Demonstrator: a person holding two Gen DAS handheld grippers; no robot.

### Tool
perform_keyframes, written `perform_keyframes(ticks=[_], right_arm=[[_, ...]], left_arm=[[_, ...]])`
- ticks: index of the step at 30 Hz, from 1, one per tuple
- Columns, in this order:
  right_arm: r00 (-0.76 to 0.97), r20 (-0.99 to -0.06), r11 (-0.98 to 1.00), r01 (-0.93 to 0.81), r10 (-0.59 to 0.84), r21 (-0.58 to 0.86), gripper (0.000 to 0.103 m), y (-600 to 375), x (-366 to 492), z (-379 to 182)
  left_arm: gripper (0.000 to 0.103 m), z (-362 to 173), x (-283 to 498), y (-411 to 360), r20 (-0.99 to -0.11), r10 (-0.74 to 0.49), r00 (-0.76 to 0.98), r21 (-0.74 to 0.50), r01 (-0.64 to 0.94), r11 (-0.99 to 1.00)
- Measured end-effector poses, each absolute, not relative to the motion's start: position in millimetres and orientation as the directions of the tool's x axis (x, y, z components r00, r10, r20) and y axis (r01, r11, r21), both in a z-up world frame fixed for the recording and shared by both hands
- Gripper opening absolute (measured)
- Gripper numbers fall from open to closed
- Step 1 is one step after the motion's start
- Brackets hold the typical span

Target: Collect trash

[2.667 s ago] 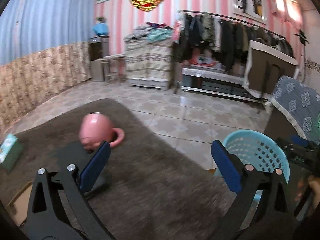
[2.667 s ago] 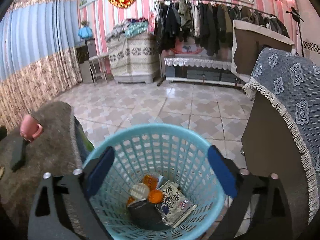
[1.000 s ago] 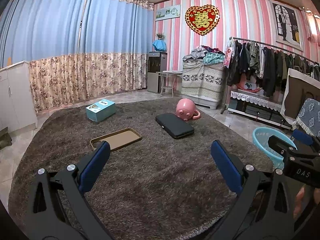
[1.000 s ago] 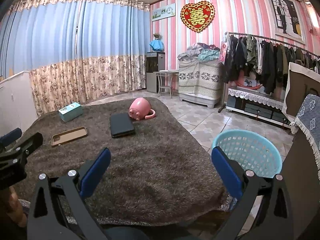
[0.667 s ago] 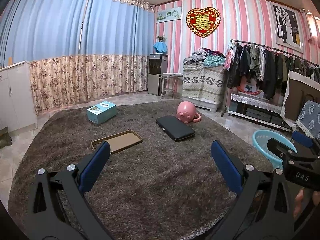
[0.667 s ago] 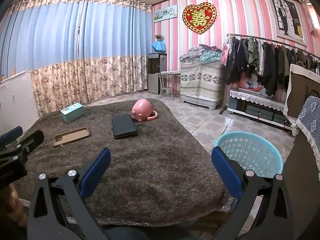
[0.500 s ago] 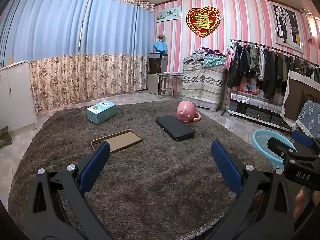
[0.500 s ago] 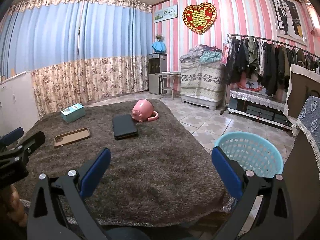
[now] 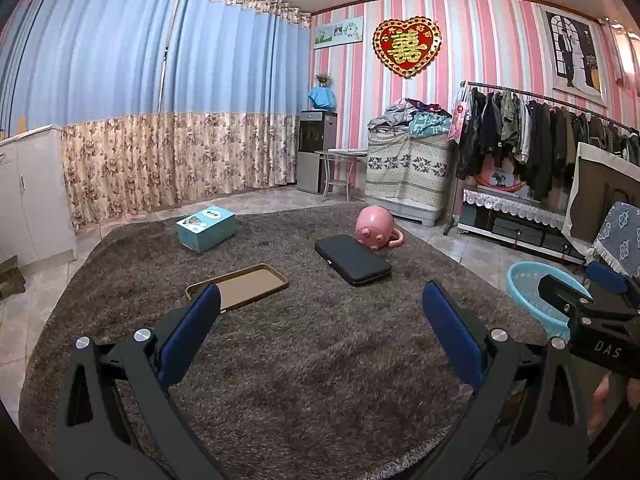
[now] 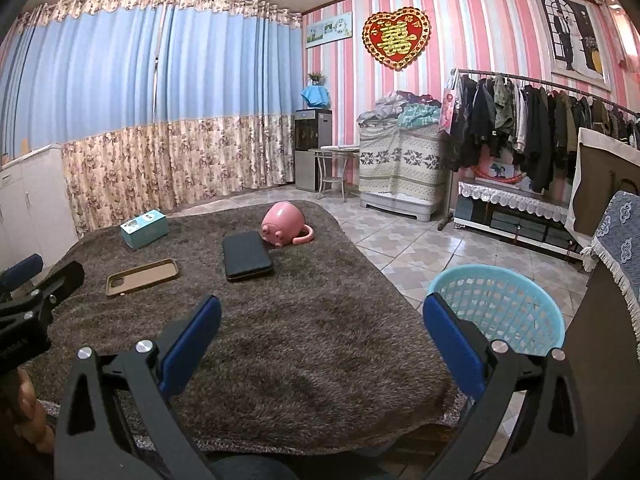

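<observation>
Pink-striped walls and blue curtains ring the room, and a shaggy brown rug (image 9: 320, 360) covers the raised surface in front of both cameras; the left gripper (image 9: 320, 324) hangs above it with its blue pads (image 9: 192, 332) spread wide and nothing between them; the right gripper (image 10: 320, 328) matches it, jaws wide, empty, over the near edge of the rug. On the rug lie a brown phone case (image 9: 238, 286), a black wallet (image 9: 352, 258) and, touching the wallet's far end, a pink pig-shaped mug (image 9: 374, 228) tipped on its side; a teal box (image 9: 206, 228) sits further back on the left. No loose trash shows on the rug; the light blue basket (image 10: 496, 308) stands on the tiled floor just beside the rug's right edge, and its contents cannot be seen from here; in the left view the right gripper crosses in front of the basket's rim.
</observation>
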State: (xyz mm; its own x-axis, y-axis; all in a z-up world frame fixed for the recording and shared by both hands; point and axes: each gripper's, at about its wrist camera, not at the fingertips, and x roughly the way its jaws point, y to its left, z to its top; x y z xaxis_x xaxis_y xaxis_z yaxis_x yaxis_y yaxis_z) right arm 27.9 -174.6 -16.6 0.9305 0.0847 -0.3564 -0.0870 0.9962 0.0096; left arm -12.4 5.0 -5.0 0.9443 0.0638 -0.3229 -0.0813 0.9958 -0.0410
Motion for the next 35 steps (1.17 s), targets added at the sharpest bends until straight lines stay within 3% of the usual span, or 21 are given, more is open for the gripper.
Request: perform_keyframes(ticks=[11, 35], right_arm=[[0.936, -0.341, 0.996, -0.092, 0.091, 0.014, 0.099, -172.7, 28.1, -11.6], [0.936, -0.34, 0.996, -0.089, 0.088, 0.012, 0.099, -172.9, 27.0, -13.0]], left_arm=[[0.098, 7.8, -16.6, 1.1, -0.29, 0.055, 0.956, -0.043, -0.07, 0.997], [0.098, -1.2, -14.6, 4.8, -0.309, 0.049, 0.95, -0.052, -0.069, 0.996]])
